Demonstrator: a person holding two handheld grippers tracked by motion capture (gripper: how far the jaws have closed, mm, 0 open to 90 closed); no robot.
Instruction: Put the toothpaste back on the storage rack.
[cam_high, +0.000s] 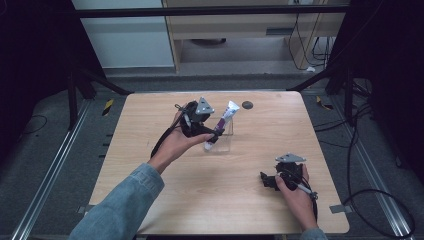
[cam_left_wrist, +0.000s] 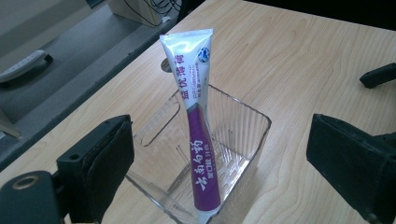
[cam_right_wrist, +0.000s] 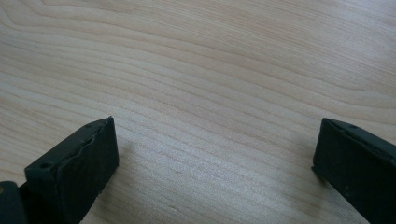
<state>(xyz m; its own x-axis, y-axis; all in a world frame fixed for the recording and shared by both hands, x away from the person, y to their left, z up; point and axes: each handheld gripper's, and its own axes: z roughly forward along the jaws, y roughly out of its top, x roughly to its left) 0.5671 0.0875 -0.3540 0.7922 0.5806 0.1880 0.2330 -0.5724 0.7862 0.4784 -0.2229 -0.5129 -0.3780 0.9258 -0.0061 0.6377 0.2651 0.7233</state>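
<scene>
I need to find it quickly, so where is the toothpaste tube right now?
The toothpaste tube stands tilted inside the clear plastic container near the table's middle in the high view, just ahead of the left gripper.

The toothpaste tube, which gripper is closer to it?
Left. The left gripper sits right beside the toothpaste tube, open, not touching. The right gripper rests far off by the table's near right corner.
</scene>
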